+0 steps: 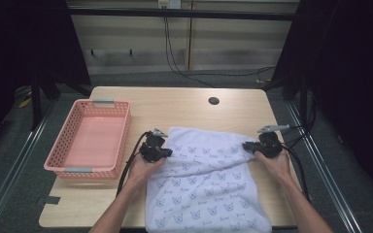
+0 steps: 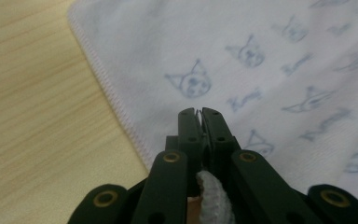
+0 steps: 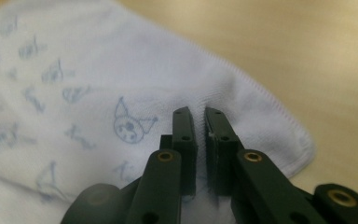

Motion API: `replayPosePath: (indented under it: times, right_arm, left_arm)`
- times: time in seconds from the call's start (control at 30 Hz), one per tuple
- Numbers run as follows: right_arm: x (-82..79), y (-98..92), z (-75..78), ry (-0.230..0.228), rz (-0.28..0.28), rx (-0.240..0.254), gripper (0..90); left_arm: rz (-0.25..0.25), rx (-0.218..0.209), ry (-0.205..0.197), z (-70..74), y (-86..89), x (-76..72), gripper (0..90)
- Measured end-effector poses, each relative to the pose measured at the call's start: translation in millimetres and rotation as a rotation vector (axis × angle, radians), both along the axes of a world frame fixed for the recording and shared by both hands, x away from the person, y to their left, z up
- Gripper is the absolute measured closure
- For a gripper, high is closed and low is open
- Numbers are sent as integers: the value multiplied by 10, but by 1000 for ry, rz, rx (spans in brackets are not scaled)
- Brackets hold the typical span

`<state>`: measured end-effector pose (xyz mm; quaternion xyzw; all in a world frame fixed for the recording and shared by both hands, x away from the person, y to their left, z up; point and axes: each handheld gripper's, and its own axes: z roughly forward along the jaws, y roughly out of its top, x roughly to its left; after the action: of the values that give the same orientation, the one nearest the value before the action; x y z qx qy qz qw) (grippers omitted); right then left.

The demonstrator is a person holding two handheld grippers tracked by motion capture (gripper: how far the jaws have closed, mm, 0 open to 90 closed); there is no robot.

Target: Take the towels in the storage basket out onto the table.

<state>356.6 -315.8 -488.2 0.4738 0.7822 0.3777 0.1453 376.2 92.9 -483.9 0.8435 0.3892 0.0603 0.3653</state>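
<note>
Nearest to us, the white towel [image 1: 206, 187] with its small blue cat-face print spills over the front edge of the wooden table [image 1: 175, 104], and our two forearms come in on either side of it. Moving up the cloth, we have the left gripper [image 1: 165, 153] sitting on the towel's left border; in the left gripper view its jaws are pressed together with a fold of towel [image 2: 279, 74] bunched between them, so they are clenched on the fabric, the stitched hem running just beside them over bare table [image 2: 32, 107]. Across from it we hold the right gripper [image 1: 248, 146] at the towel's upper right corner; in the right gripper view the right gripper [image 3: 199, 114] shows a narrow gap between its jaws, with the puckered towel [image 3: 121, 88] caught in that gap, grasping it. Off to the left stands a pink basket [image 1: 58, 155], well apart from the towel. Farther back, a dark round hole [image 1: 213, 101] marks the tabletop.
</note>
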Motion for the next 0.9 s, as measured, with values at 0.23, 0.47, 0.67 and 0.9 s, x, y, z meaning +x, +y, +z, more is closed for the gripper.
replayPosePath:
  times: [0.23, 0.47, 0.67, 0.9]
  right_arm:
    - [388, 144, 324, -108, -58, 51, 611]
    - [-50, 120, 354, -115, 43, 24, 656]
    - [-478, 54, 66, 1, 157, 14, 651]
    - [-515, 204, -125, 24, 172, -60, 850]
  left_arm:
    - [126, -9, -61, 198, 167, 101, 870]
    - [134, -35, -34, 101, 219, 81, 869]
    - [156, -21, -9, 51, 199, 171, 871]
    - [159, -55, 19, 35, 193, 247, 871]
